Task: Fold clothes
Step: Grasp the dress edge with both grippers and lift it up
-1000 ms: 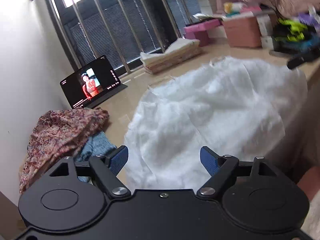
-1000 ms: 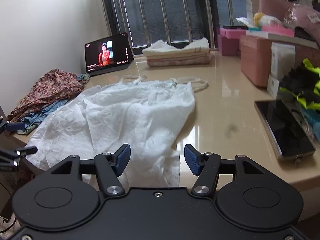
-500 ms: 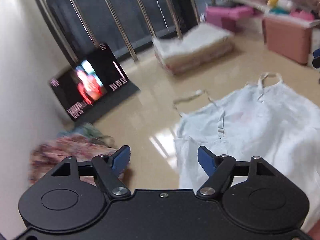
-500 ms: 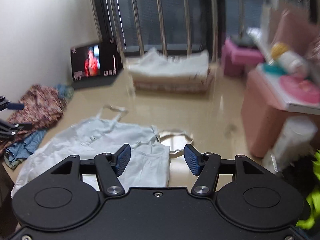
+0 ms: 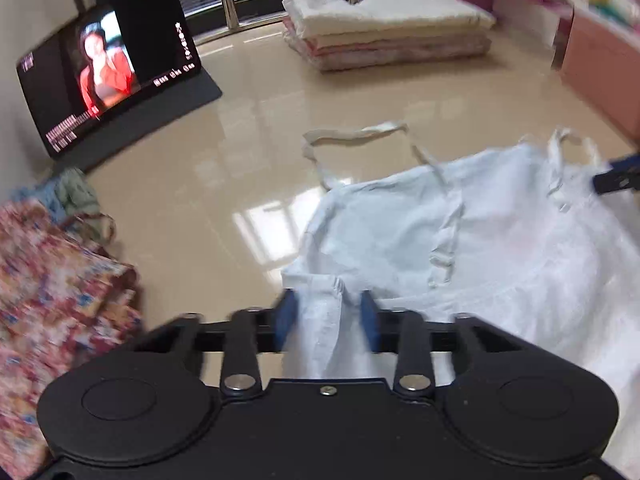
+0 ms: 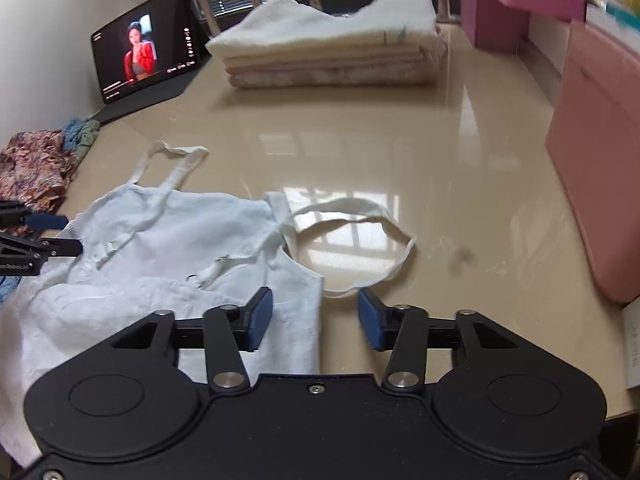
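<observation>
Along the left edge of the tabletop (image 6: 400,152) lies a crumpled floral garment (image 5: 48,280) with a bluish one (image 6: 80,132) tucked behind it. Beyond them, at the far left corner, a tablet (image 5: 108,64) stands propped and playing a video. The white strappy dress (image 6: 172,248) is spread flat at the near left of the tabletop, its two straps reaching toward the middle. The left gripper (image 5: 326,320) has its fingers partly closed around the dress's left corner, cloth between them; whether they pinch it I cannot tell. The right gripper (image 6: 316,318) is spread apart over the dress's right edge, cloth beside its left finger only. A stack of folded clothes (image 6: 328,44) sits at the far edge, and pink boxes (image 6: 600,160) crowd the right edge.
</observation>
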